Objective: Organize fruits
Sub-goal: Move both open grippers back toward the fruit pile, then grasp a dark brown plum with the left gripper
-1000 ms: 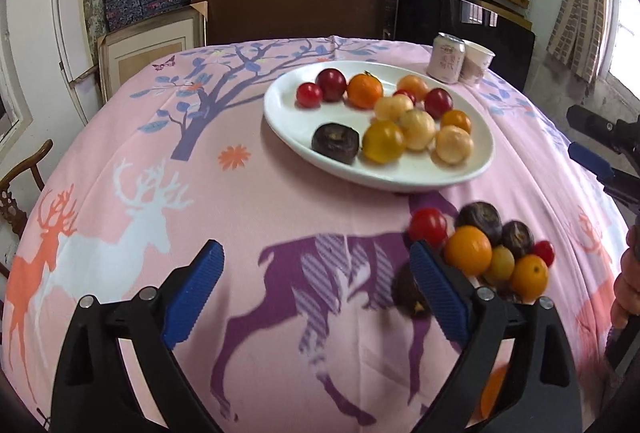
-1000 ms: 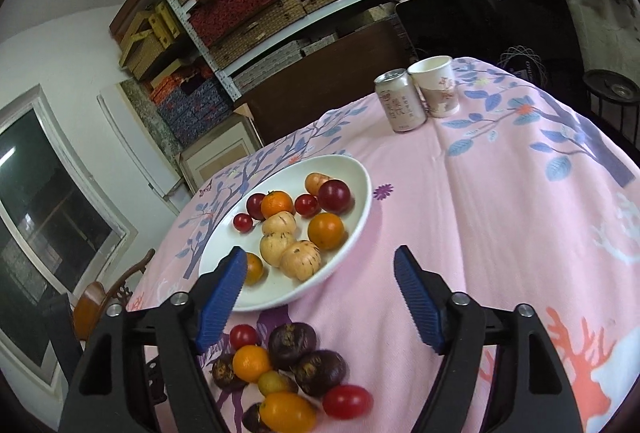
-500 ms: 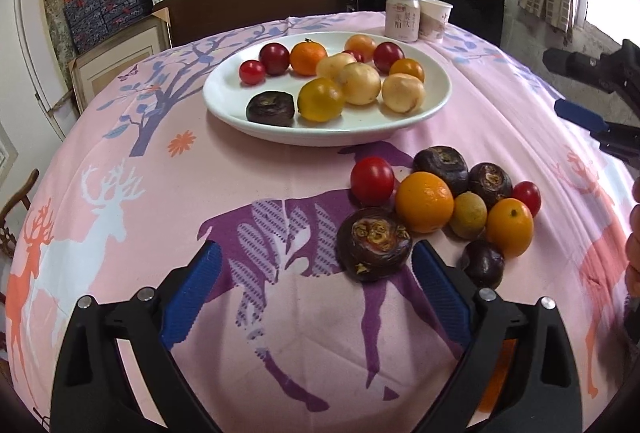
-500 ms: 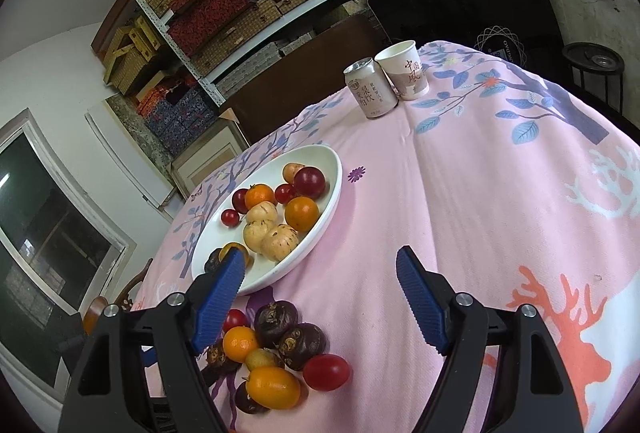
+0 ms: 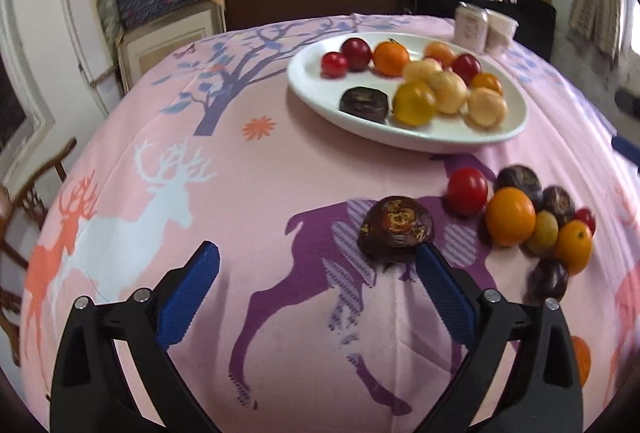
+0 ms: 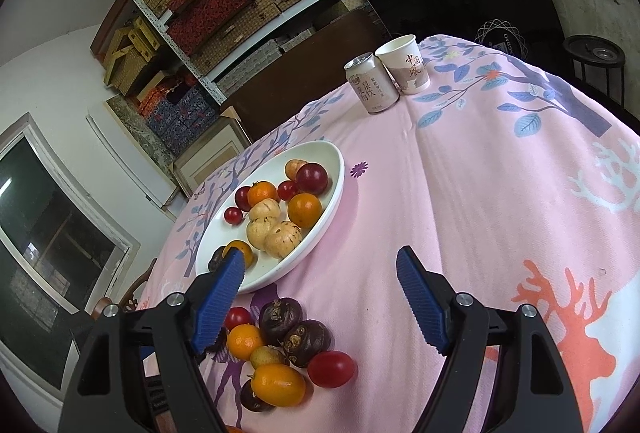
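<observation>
A drink can (image 6: 371, 84) and a paper cup (image 6: 406, 69) stand touching at the far edge of the pink deer-print tablecloth (image 6: 500, 193), at about one o'clock from the white plate (image 6: 334, 175). The cup bears large Chinese characters; the can's label is too small to read. The plate holds cherry tomatoes, oranges, pale round fruits and one dark fruit. Loose fruit crowds the cloth at its five o'clock: a dark fruit (image 5: 396, 229) lies just beyond the left gripper (image 5: 316, 291), near its right finger, nothing gripped, jaws opening wide. The right gripper (image 6: 320, 295) stands wide and empty, over bare cloth.
</observation>
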### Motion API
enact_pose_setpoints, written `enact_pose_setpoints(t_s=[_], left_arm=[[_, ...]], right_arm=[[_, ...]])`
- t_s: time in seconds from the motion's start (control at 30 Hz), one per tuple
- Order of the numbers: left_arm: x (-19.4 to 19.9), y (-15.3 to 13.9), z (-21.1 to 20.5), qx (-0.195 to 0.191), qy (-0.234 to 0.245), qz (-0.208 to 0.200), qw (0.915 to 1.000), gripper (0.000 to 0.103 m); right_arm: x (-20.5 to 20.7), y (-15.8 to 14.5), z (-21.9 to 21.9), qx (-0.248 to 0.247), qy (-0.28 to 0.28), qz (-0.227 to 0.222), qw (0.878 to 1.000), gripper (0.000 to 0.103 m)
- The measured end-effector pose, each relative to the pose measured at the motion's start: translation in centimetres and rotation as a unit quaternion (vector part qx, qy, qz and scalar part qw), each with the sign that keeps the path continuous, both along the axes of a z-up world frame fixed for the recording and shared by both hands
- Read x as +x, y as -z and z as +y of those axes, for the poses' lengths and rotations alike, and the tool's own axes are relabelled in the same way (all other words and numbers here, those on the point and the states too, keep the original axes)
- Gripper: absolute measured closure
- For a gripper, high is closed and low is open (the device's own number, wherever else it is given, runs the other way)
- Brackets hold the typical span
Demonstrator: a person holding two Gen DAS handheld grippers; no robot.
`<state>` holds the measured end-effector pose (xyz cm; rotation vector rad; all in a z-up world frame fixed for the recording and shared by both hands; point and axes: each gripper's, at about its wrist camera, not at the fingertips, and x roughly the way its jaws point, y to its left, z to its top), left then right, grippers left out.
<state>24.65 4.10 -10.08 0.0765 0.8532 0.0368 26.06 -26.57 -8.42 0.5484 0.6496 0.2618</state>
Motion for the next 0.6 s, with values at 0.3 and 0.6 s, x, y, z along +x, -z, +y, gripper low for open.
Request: enact_pose_setpoints(t_s=[0.3,0.6], left_arm=[[0.0,0.3,-2.2,0.008,0.058,-0.004,0.9983,0.007],[1.4,1.1,-2.1,-0.048,0.073,0.026,0.9958,0.047]], right_arm=[[0.0,-0.1,0.0,0.000,-0.004,0.001,1.000,0.024],[0.1,0.1,0.1,-0.007,-0.008,0.004,1.000,0.024]])
